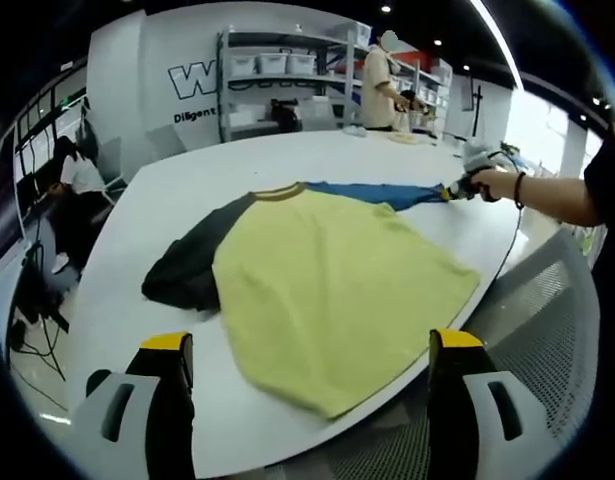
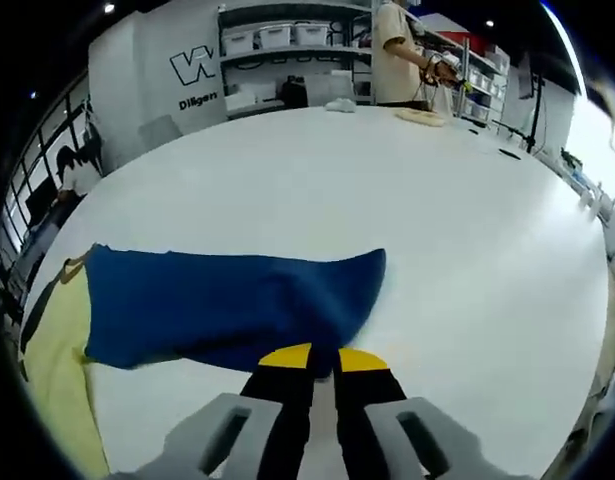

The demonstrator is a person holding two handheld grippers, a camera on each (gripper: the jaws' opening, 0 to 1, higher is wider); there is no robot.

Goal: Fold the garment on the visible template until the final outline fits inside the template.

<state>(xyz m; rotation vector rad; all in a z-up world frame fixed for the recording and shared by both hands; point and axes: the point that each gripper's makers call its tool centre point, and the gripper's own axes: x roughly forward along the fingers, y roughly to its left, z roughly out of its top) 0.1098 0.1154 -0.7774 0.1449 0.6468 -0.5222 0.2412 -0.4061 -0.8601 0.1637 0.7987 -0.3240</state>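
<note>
Here, the white table (image 1: 177, 190) carries the yellow garment (image 1: 337, 290) spread flat, its dark sleeve (image 1: 187, 265) reaching left and blue sleeve (image 2: 227, 305) right, where the right gripper (image 2: 312, 358) pinches its cuff, while the left gripper (image 1: 312, 345) hangs spread at the near hem.

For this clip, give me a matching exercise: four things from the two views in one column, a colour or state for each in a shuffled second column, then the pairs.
Things:
1. left tongs
2. right tongs
3. shirt body
4. far sleeve

States or colours:
A. blue, pinched at its edge
B. yellow, flat on the table
C. open, holding nothing
D. shut on cloth

Pairs: 1-C, 2-D, 3-B, 4-A
</note>
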